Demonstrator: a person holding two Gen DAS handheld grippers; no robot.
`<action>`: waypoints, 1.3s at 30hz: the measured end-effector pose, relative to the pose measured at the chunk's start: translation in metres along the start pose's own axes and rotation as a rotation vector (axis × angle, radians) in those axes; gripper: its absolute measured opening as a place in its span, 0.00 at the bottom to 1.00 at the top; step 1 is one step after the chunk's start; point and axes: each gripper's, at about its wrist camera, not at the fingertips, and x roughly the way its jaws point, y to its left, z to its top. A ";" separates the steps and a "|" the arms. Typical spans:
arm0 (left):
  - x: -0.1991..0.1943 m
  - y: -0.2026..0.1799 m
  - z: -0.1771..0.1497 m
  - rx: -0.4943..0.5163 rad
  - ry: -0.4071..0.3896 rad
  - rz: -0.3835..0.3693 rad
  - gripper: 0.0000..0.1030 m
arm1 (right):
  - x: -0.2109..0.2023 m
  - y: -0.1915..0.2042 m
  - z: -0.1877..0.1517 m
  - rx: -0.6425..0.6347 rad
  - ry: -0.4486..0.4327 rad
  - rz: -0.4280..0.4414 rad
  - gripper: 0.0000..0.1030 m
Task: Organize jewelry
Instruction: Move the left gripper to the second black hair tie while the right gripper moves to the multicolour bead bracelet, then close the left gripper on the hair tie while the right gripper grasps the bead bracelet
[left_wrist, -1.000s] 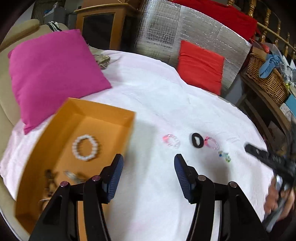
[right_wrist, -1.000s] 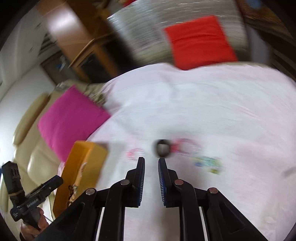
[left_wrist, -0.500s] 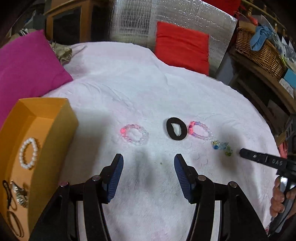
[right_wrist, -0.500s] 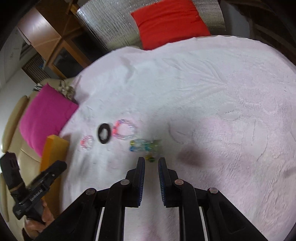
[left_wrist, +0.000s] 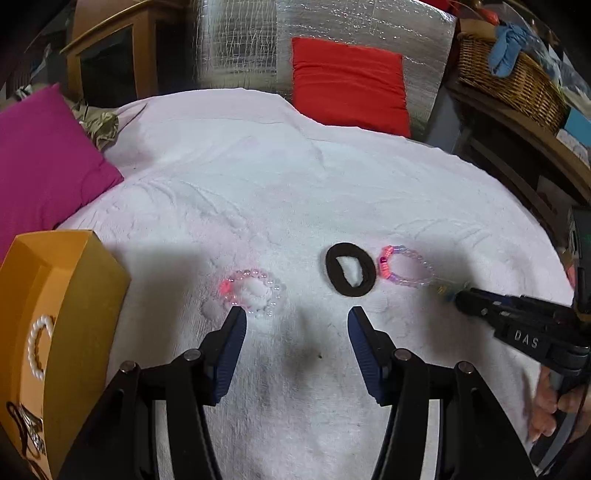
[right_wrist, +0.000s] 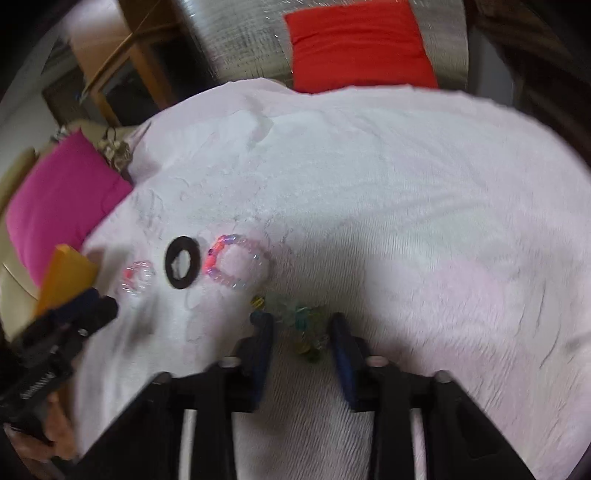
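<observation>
Left gripper (left_wrist: 295, 317) spread wide, empty, hovering low over the white towel (left_wrist: 295, 177), clear pink bead bracelet (left_wrist: 255, 293) right at its 11 o'clock fingertip. Right gripper (right_wrist: 301, 325) also parted, straddling the multicolored bead bracelet (right_wrist: 301, 321). Black hair tie (left_wrist: 351, 269) at 12 o'clock, orange box (left_wrist: 74, 314) at 9 o'clock.

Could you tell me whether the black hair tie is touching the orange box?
Apart. The left wrist view shows bare white cloth between the black hair tie and the orange box.
</observation>
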 end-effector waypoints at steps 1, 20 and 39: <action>0.003 0.001 0.000 0.003 0.004 0.005 0.56 | -0.001 -0.001 0.000 0.003 0.003 0.003 0.11; 0.044 -0.006 0.025 -0.063 0.007 -0.089 0.56 | -0.042 -0.046 -0.021 0.170 0.114 0.122 0.10; 0.046 -0.040 0.030 0.081 0.045 -0.149 0.10 | -0.042 -0.048 -0.024 0.193 0.124 0.196 0.10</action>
